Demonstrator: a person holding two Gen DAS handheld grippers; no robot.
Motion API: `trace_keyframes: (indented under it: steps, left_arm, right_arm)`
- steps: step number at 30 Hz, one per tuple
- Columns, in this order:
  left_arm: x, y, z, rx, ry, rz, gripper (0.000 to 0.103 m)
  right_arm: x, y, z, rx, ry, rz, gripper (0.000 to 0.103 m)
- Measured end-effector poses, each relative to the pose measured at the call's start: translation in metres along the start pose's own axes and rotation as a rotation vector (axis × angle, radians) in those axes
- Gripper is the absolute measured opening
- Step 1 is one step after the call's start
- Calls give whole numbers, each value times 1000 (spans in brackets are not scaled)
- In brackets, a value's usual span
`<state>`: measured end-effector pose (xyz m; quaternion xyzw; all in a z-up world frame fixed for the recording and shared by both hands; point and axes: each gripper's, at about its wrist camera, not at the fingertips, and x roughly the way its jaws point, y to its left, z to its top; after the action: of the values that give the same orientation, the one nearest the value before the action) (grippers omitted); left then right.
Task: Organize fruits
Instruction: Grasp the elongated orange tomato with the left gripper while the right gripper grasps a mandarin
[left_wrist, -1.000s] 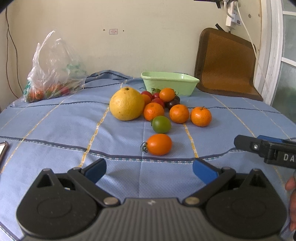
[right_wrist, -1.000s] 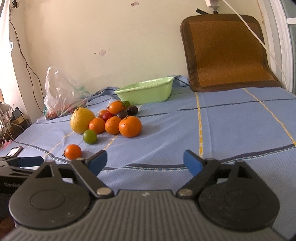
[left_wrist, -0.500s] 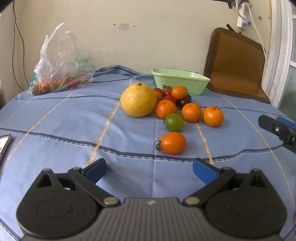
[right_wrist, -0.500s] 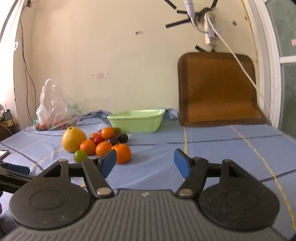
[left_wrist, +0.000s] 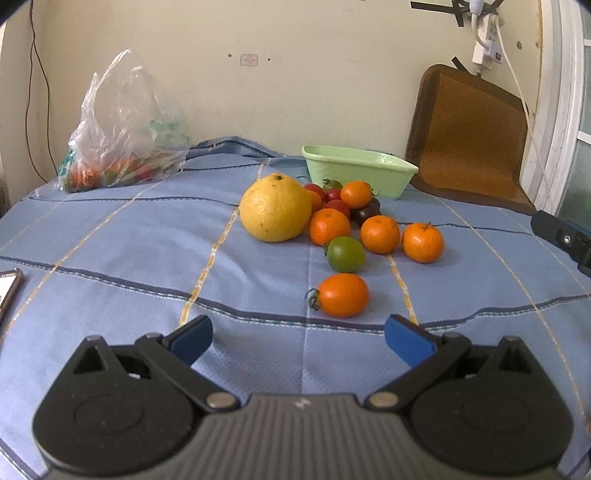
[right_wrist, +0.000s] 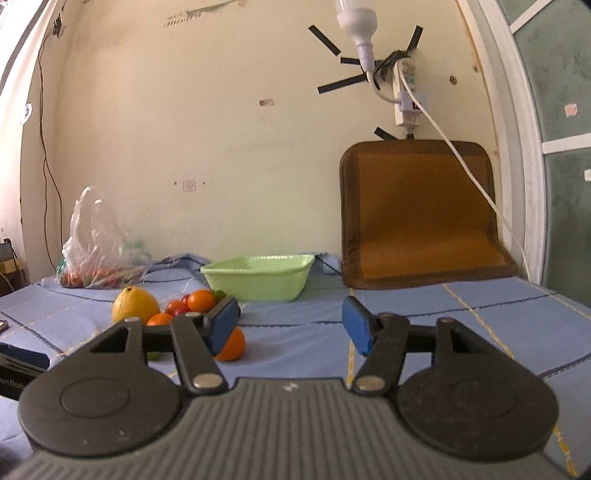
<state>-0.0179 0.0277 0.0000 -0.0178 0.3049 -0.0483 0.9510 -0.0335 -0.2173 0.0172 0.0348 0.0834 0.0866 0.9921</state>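
A pile of fruit lies on the blue cloth: a big yellow citrus (left_wrist: 275, 208), several oranges such as the right-hand orange (left_wrist: 422, 242), small red tomatoes (left_wrist: 333, 194), a green tomato (left_wrist: 345, 254) and, nearest me, an orange tomato (left_wrist: 342, 294). Behind them stands an empty light green basin (left_wrist: 358, 168) (right_wrist: 258, 277). My left gripper (left_wrist: 298, 339) is open, just short of the orange tomato, with nothing between its fingers. My right gripper (right_wrist: 290, 325) points almost level toward the basin; its jaws are closing on empty air. The yellow citrus (right_wrist: 135, 306) and an orange (right_wrist: 232, 345) sit left of it.
A clear plastic bag (left_wrist: 122, 129) of produce sits at the back left. A brown cushion (left_wrist: 469, 133) leans on the wall at the back right, under a power strip (right_wrist: 406, 96) with a white cable. A phone (left_wrist: 9, 290) lies at the left edge.
The right gripper has tilted upward, now showing more wall, and its jaws have narrowed. In the left wrist view the fruit has shifted right and the right gripper's tip has slid toward the right edge.
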Motion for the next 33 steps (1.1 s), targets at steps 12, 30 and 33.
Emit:
trace_keyframes:
  steps: [12, 30, 33]
  left_arm:
    - [2, 4, 3, 21, 3, -3, 103]
    - [30, -8, 27, 103, 26, -70, 97]
    - [32, -5, 31, 97, 25, -66, 94]
  right_arm:
    - [10, 2, -1, -19, 77, 58, 60]
    - [69, 13, 4, -65, 335, 243, 55]
    - [73, 20, 6, -105, 330, 260, 55]
